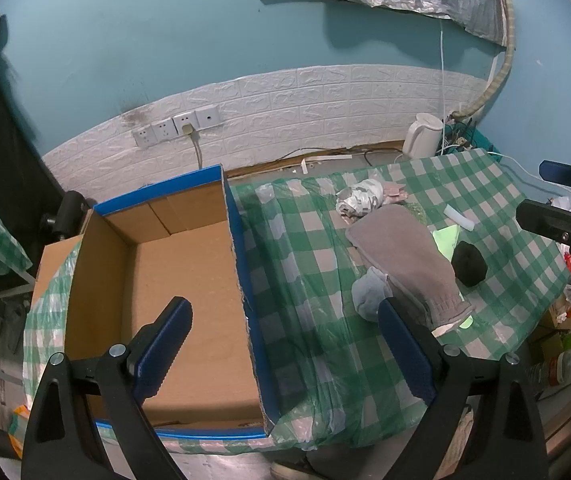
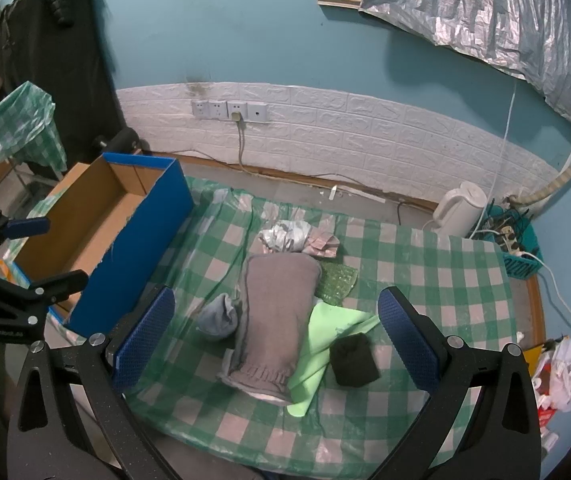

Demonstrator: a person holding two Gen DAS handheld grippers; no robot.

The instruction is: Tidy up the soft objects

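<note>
Your left gripper (image 1: 285,344) hangs over the seam between box and table, jaws spread wide, nothing between them. One finger sits above the box floor, the other just beside the grey-blue sock. Your right gripper (image 2: 275,328) is likewise released — fingers wide apart, hovering above the soft pile w/o touching it.

Containers:
- Cardboard box (image 1: 189,280), blue outer walls, open top, on the left end of the table. Interior shows bare cardboard floor; no soft item in it. Near corner is partly hidden by your left finger.
- Teal basket (image 2: 521,264) at the far right table edge, holding a power strip and cables.
- White kettle (image 2: 461,208) beside the basket; contents not visible.

Soft items — all out on the green checked tablecloth (image 2: 425,280), none boxed:
- Grey towel (image 2: 275,312), folded long, centre of pile.
- Grey-blue sock (image 2: 217,316), balled, touching the towel's left side.
- Light green cloth (image 2: 325,340), partly under the towel's right edge.
- Black bundle (image 2: 355,360) resting on the green cloth's corner.
- Green sequined piece (image 2: 337,280), tucked at the towel's far right.
- Grey-white patterned cloth (image 2: 285,236) and pink patterned cloth (image 2: 323,246), crumpled together behind the towel.

Pile sits well apart from the box.
</note>
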